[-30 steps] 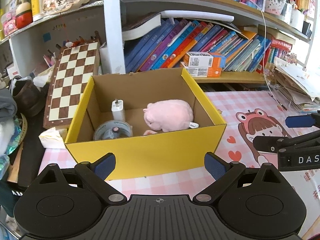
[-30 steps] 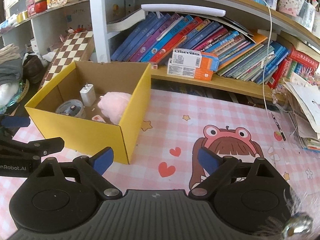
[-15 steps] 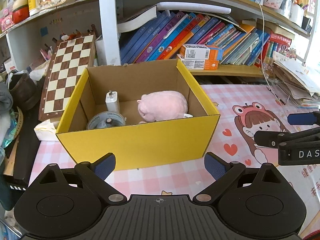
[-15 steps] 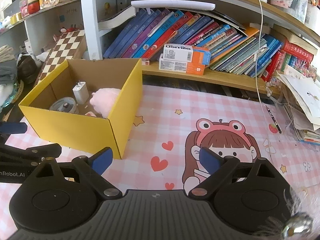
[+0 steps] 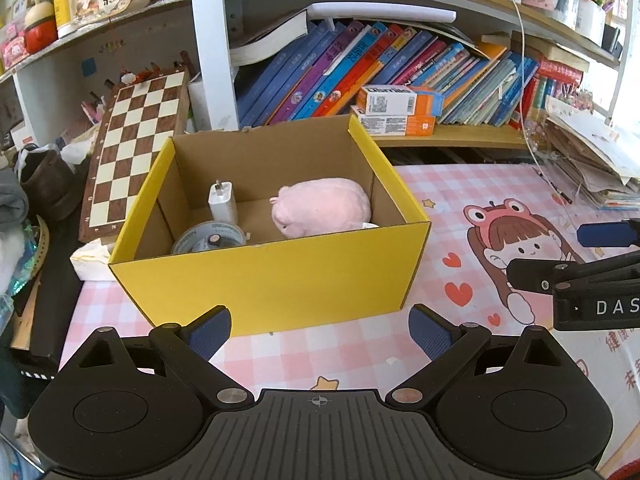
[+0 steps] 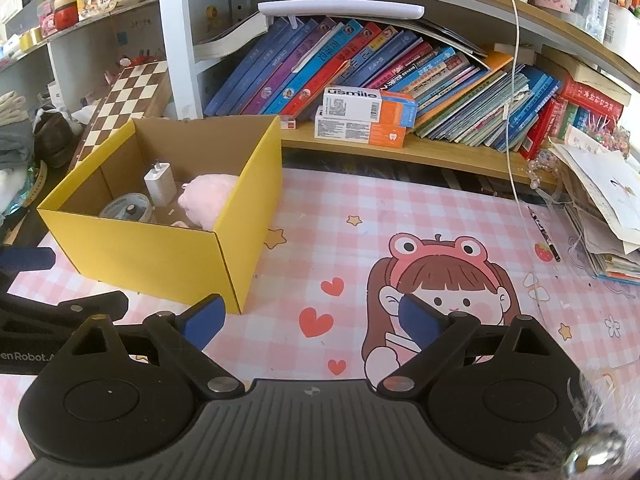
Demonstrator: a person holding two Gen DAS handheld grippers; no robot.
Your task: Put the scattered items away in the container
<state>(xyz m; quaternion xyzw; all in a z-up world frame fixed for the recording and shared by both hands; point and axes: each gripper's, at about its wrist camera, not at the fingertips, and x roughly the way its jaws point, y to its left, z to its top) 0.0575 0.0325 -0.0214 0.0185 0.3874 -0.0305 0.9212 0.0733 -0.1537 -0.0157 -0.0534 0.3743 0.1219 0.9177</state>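
Note:
A yellow cardboard box stands open on the pink checked mat; it also shows in the right wrist view. Inside lie a pink plush pig, a white charger plug and a roll of clear tape; the right wrist view shows the pig, the plug and the tape too. My left gripper is open and empty just in front of the box. My right gripper is open and empty over the mat, right of the box.
A low shelf of leaning books with two toothpaste boxes runs behind the mat. A chessboard leans at the back left. Stacked papers and a pen lie at the right edge. A tissue pack sits left of the box.
Both grippers have drawn back and up from the box, which now looks smaller and farther. Both stay open and empty. The box's contents have not moved.

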